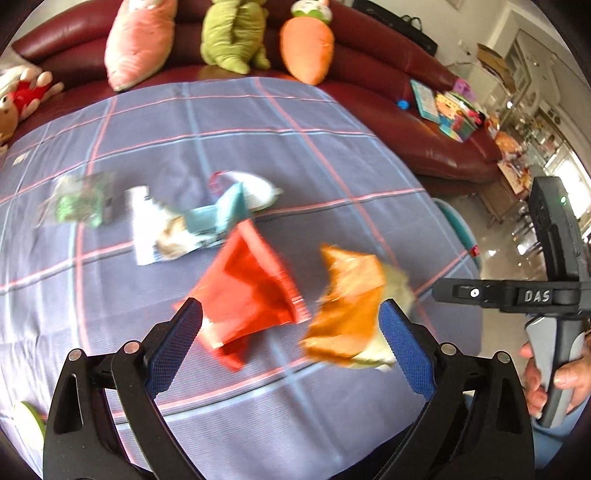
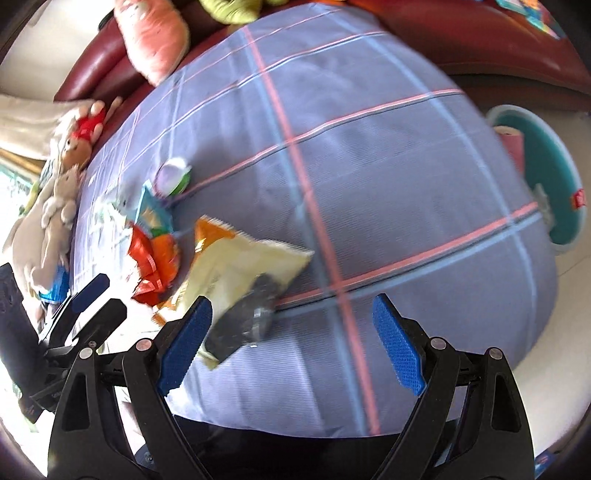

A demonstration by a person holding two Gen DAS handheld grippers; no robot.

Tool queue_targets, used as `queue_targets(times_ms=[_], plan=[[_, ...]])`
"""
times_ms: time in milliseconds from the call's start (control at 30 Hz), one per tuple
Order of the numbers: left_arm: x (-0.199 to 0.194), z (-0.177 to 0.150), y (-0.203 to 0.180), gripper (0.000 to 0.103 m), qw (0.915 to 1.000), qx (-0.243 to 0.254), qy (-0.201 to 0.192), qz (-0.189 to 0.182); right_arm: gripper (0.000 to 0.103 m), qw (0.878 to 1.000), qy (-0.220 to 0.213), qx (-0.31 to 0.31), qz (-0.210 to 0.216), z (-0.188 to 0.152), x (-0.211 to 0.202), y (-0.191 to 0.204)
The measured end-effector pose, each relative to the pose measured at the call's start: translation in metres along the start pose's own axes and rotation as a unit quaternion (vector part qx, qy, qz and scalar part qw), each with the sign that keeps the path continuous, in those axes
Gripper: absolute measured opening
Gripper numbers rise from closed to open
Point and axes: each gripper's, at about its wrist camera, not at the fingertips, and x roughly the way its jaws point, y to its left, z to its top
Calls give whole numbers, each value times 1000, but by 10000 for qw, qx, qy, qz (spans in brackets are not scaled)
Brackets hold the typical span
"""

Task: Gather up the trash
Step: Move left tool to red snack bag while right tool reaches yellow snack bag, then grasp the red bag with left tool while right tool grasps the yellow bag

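Note:
Several snack wrappers lie on a blue checked cloth. A red wrapper lies just ahead of my left gripper, which is open and empty above the cloth. An orange and cream wrapper lies by its right finger. Farther off lie a white and teal wrapper and a green packet. My right gripper is open and empty; the cream and orange wrapper lies by its left finger. The red wrapper shows to the left.
A teal bin stands off the table's right edge. A dark red sofa behind holds plush toys and books. More plush toys lie at the left. The right gripper's body is at the right.

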Motion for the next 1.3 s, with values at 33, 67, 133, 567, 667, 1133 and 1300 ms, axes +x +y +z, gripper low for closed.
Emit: queue_targets(times_ms=[33, 67, 133, 567, 667, 1133, 1300], plan=[[0, -3, 9, 96, 10000, -23, 3, 45, 84, 10000, 22, -47, -29, 0, 2, 6], [1, -6, 17, 96, 9999, -61, 17, 83, 84, 9999, 41, -88, -54, 1, 5, 10], [3, -10, 30, 96, 9998, -156, 63, 115, 84, 9998, 84, -167, -108, 5, 11, 20], [14, -18, 70, 96, 9986, -308, 342, 273, 84, 9986, 469, -197, -174, 12, 54, 40], [17, -20, 72, 96, 9983, -293, 408, 293, 84, 9986, 478, -219, -112, 10, 60, 40], [42, -7, 38, 96, 9955, 597, 415, 603, 36, 9982, 42, -591, 65, 10, 35, 39], [46, -5, 31, 63, 9952, 684, 366, 588, 36, 9983, -60, -571, 50, 9, 27, 32]])
